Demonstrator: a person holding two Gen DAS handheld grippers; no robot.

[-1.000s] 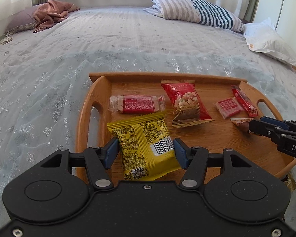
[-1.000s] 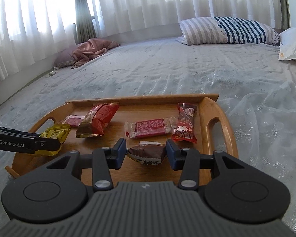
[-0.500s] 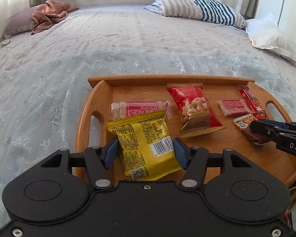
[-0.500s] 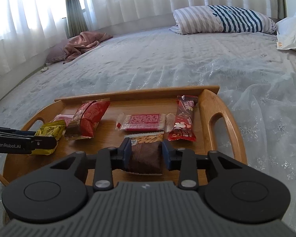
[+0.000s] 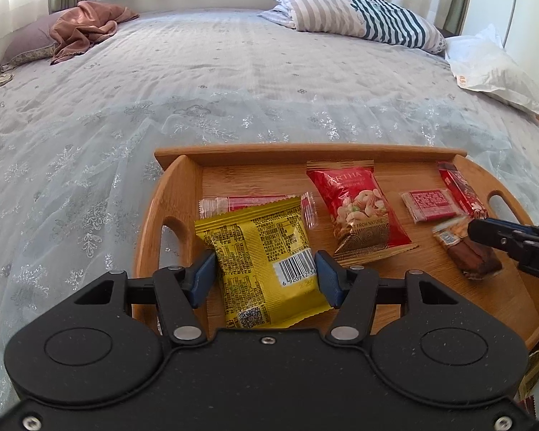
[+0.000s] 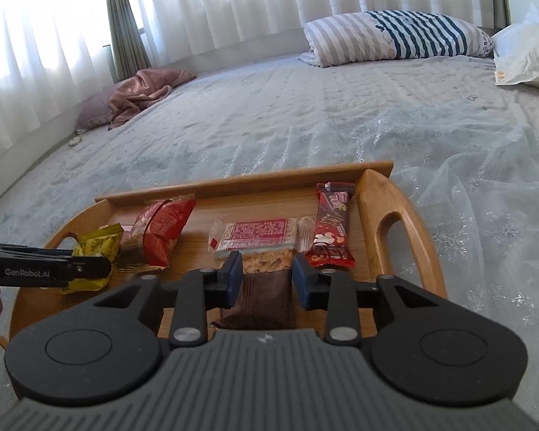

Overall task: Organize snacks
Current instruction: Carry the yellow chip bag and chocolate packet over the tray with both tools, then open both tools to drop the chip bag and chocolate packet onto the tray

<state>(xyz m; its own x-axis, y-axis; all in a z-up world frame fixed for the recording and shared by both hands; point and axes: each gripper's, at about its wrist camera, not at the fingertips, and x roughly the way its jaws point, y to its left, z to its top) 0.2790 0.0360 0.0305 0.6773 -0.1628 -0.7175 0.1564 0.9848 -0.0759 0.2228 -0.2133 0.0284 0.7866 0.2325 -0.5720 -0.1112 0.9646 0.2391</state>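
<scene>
1. The left gripper [image 5: 264, 273] is clamping the yellow packet [image 5: 262, 262] by its two long edges, and both pads are pressing into the wrapper. The packet is hanging over the left end of the wooden tray [image 5: 178, 194] and now overlaps the clear-wrapped red bar [image 5: 255, 203], which lay fully uncovered a second ago.
2. The right gripper [image 6: 264, 276] has just been opening a little after a squeeze. The brown snack bar [image 6: 266, 287] is sitting between its pads, and the left pad is touching it; whether the right pad is still pressing I cannot tell.
3. That bar was lying crosswise on the tray a second ago; now it is pointing lengthwise toward the tray's back wall, near the right handle.
4. Judging from this, both packets are close to their spots on the tray, so setting down and letting go looks next.
5. The red nut bag [image 5: 359, 212] is resting mid-tray, untouched.
</scene>
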